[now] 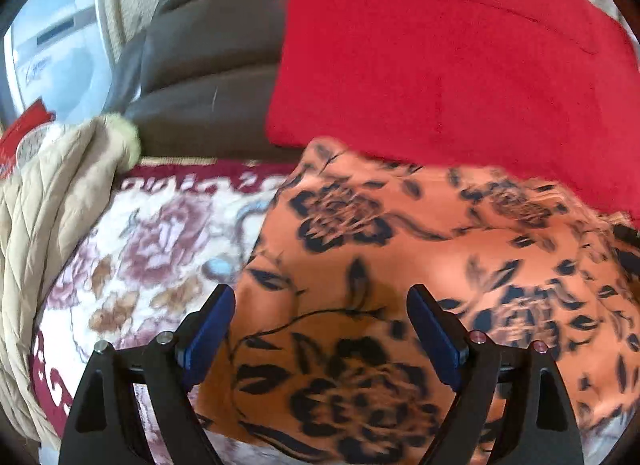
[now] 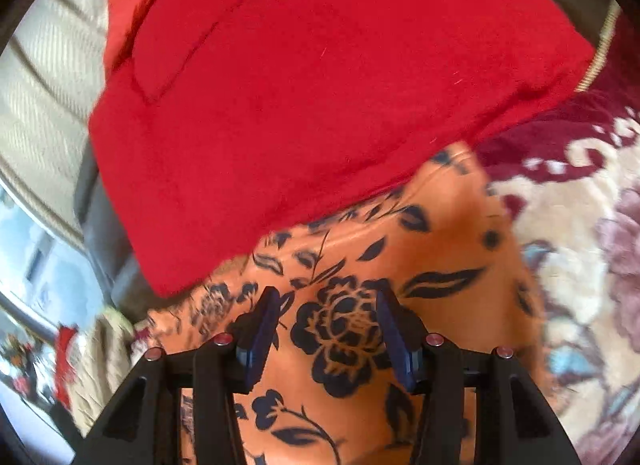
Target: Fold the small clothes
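The orange garment with a black floral print [image 1: 420, 265] lies spread on a cream and maroon floral blanket [image 1: 152, 249], with a red fleece-like cloth [image 1: 440, 57] overlapping its far edge. A beige quilted item [image 1: 48, 225] sits at the left of the blanket, clear of the work area. The left gripper [image 1: 320, 329] hovers over the garment near its left edge with its jaws set wide apart and nothing between them. The right gripper [image 2: 328, 329] hovers over the same garment, jaws partly apart, with only the printed surface visible in the gap; no fabric is pinched. The garment appears thin, soft and limp, with a slight sheen, so it will likely drape, slip and bunch rather than hold a crease. Recommended hold: pinch a single layer at an exposed hem or corner, one gripper per corner. The red cloth resting on the far edge may drag along when the garment is lifted.
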### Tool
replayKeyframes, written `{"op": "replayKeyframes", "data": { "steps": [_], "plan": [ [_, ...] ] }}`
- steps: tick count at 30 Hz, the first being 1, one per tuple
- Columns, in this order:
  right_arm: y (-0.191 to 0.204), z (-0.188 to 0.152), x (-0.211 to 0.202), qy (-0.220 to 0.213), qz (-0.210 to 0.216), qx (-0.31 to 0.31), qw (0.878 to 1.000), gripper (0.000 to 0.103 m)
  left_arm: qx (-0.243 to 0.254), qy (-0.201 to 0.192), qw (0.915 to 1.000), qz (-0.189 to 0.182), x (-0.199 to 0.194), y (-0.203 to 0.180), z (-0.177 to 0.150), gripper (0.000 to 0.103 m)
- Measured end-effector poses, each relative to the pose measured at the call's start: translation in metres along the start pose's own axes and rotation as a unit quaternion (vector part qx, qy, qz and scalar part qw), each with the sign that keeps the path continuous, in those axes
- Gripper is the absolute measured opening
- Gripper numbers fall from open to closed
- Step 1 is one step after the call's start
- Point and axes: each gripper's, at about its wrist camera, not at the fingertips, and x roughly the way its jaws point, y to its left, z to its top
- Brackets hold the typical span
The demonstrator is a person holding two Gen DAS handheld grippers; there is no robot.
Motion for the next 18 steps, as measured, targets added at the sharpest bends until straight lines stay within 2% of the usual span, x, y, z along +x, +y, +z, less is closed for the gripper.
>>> {"op": "replayKeyframes", "data": {
  "steps": [1, 2, 5, 8, 10, 13, 15, 18],
  "plan": [
    [0.003, -0.002, 0.014, 0.023, -0.013, -0.009, 1.0, 0.054, 0.005, 0.034, 0.9994, 0.007, 0.014, 0.002, -0.003, 0.088],
    [0.004, -0.005, 0.028, 0.046, -0.032, -0.018, 0.998, 0.055, 0.003, 0.053, 0.9985, -0.007, 0.022, 0.003, -0.005, 0.088],
    [0.01, -0.009, 0.025, 0.038, -0.046, -0.032, 0.998, 0.055, -0.003, 0.049, 0.9987, -0.014, 0.019, 0.008, -0.003, 0.089],
    [0.015, -0.016, 0.004, 0.026, -0.023, -0.022, 0.999, 0.055, -0.017, 0.05, 0.9985, -0.015, 0.013, 0.014, -0.002, 0.089],
    [0.023, -0.025, -0.01, 0.016, -0.014, -0.036, 0.999, 0.055, -0.034, 0.043, 0.9984, -0.015, 0.007, 0.021, -0.002, 0.089],
    [0.038, -0.042, -0.032, 0.016, 0.003, -0.061, 0.998, 0.055, -0.05, 0.035, 0.9981, 0.007, -0.002, 0.034, -0.002, 0.089],
    [0.044, -0.055, -0.042, 0.021, 0.016, -0.063, 0.998, 0.055, -0.052, 0.046, 0.9973, 0.026, 0.0, 0.039, -0.005, 0.089],
    [0.04, -0.081, -0.044, 0.054, 0.014, -0.059, 0.997, 0.055, -0.051, 0.079, 0.9955, 0.017, 0.011, 0.043, -0.013, 0.09]
  ]
}}
